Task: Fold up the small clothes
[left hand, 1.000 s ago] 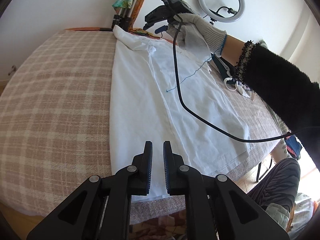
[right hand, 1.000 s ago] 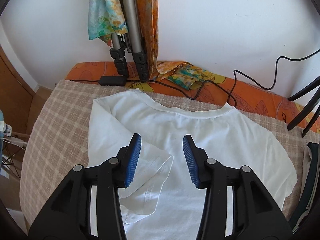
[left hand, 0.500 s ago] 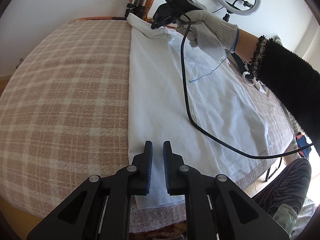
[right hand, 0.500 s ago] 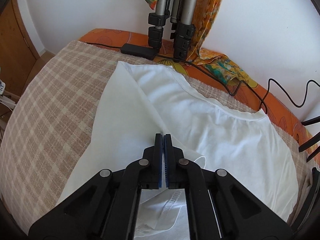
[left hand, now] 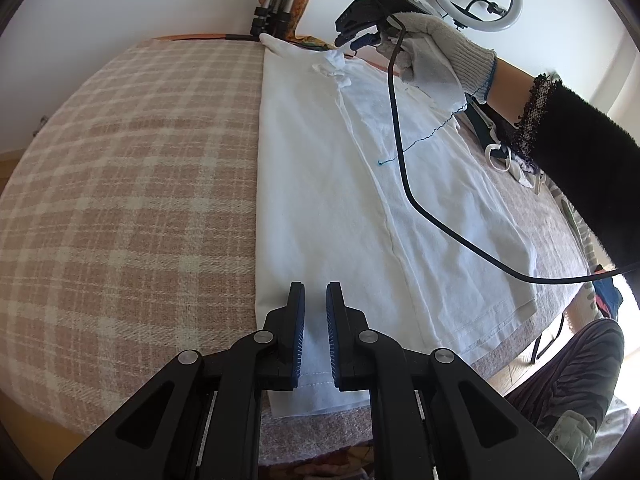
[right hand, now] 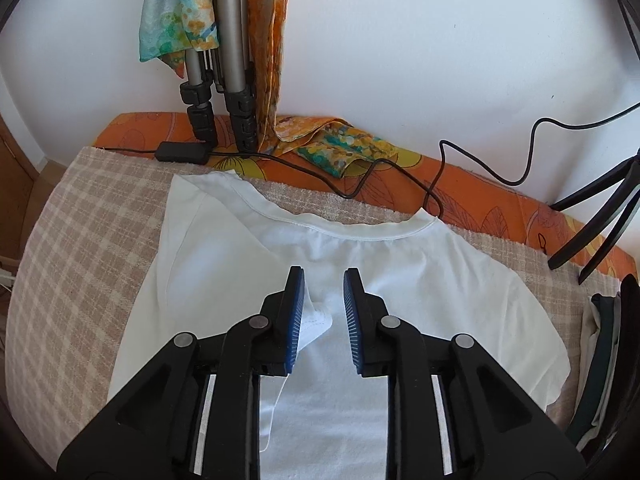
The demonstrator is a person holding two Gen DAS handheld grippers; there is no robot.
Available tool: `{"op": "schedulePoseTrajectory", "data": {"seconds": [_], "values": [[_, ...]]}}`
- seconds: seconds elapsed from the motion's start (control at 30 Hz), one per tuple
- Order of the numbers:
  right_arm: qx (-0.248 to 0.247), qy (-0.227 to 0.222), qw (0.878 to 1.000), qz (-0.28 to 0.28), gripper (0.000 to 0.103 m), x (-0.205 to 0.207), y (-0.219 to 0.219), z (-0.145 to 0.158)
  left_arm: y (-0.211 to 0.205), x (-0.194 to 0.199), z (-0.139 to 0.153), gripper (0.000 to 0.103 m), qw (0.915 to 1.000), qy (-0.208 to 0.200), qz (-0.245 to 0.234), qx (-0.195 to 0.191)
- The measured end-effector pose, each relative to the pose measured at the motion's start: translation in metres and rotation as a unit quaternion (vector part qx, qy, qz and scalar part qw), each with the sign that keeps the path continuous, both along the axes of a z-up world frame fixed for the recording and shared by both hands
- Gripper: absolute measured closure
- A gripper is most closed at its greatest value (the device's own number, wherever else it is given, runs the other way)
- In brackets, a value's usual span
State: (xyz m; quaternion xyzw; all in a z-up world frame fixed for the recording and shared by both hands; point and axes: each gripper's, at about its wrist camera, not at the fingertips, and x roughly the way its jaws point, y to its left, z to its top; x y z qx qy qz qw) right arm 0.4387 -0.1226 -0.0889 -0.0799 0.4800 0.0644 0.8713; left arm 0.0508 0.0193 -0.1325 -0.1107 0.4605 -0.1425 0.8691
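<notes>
The white T-shirt (left hand: 340, 200) lay flat on the plaid-covered bench (left hand: 132, 184), one side folded inward. The left hand-held gripper (left hand: 316, 300) hovered narrowly parted over the hem; the right hand-held gripper (right hand: 323, 280) gaped around the folded sleeve (right hand: 316, 320). Folding the opposite side seemed next

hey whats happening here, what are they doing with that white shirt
A person with a handheld gripper in each hand is folding a white t-shirt on a plaid-covered table. One side is already folded in along a straight edge. The left gripper sits at the hem end, jaws slightly apart. The right gripper is open near the collar, over the folded-in sleeve, gripping nothing.
</notes>
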Motion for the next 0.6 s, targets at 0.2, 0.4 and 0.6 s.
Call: {"op": "schedulePoseTrajectory", "data": {"seconds": [0.2,0.4,0.6], "values": [[0.031,-0.029,0.999,0.000,0.057,-0.036,-0.029,0.042,0.006,-0.007,0.008,0.094,0.9998,-0.017,0.007,-0.001],[0.061,-0.049,0.997,0.003,0.051,-0.093,-0.072,0.082,-0.006,-0.015,0.023,0.092,0.9987,-0.048,-0.018,-0.002],[0.100,-0.068,0.993,-0.013,0.048,-0.166,-0.135,0.111,-0.044,-0.026,0.039,0.092,0.9943,-0.081,-0.069,0.012]]}}
